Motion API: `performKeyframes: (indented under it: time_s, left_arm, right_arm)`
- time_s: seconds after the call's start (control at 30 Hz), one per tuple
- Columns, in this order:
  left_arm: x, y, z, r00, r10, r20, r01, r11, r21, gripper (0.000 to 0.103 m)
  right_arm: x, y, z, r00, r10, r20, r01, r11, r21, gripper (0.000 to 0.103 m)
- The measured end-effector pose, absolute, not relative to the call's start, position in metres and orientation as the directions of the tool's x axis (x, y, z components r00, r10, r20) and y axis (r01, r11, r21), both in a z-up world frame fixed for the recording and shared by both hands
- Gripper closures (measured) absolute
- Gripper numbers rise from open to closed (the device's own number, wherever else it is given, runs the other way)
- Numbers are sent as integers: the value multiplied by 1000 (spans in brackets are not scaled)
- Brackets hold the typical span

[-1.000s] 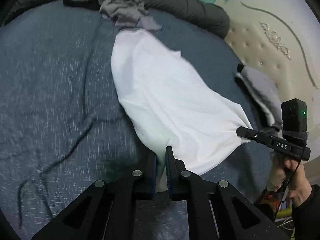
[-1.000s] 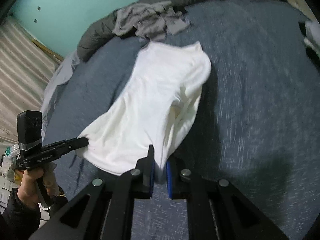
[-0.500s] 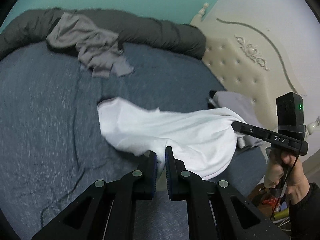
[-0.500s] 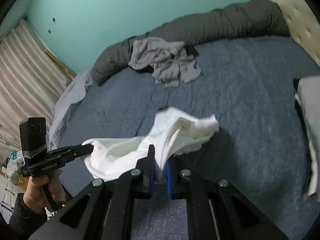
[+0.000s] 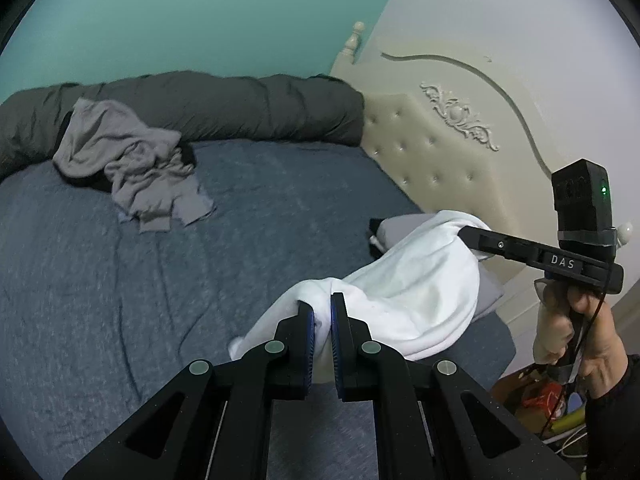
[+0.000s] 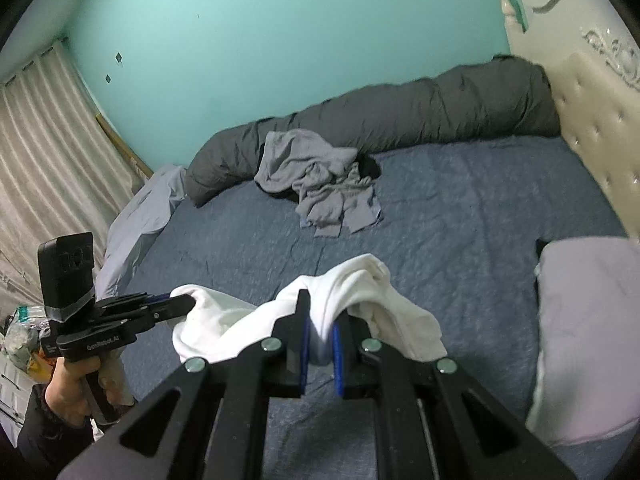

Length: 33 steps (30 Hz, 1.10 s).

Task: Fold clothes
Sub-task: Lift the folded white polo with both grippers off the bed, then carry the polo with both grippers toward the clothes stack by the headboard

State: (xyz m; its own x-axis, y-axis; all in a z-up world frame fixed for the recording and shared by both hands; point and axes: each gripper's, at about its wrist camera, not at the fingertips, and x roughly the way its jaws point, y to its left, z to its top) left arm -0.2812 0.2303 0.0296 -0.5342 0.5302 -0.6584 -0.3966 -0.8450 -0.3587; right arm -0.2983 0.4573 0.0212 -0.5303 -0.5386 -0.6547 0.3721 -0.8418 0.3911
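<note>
Blue bedspread (image 5: pixel 120 300), teal wall, grey clothes pile (image 5: pixel 136 168) far left. White garment (image 5: pixel 412 296) slung above near edge between left gripper (image 5: pixel 322 320) and right gripper (image 6: pixel 318 332), each clamped on an edge. Soft, light, droopy; best held at edge corners, pulled taut.

White letters "DAS" stand on the side of the black right gripper (image 5: pixel 472 240); the black left gripper (image 6: pixel 188 303) carries small white print, seemingly "GenRobot.AI".
</note>
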Motion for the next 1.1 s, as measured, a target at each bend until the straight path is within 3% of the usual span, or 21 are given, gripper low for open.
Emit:
performKeyframes:
  time_s: [0.53, 1.1]
  left_arm:
    - [-341, 335, 96, -545, 575, -610, -480, -811, -335, 95]
    - [-468, 460, 135, -551, 600, -579, -530, -788, -312, 95]
  right_arm:
    - [-356, 544, 93, -622, -481, -618, 369, -876, 311, 95]
    - [-482, 661, 128, -751, -366, -549, 275, -930, 244, 95]
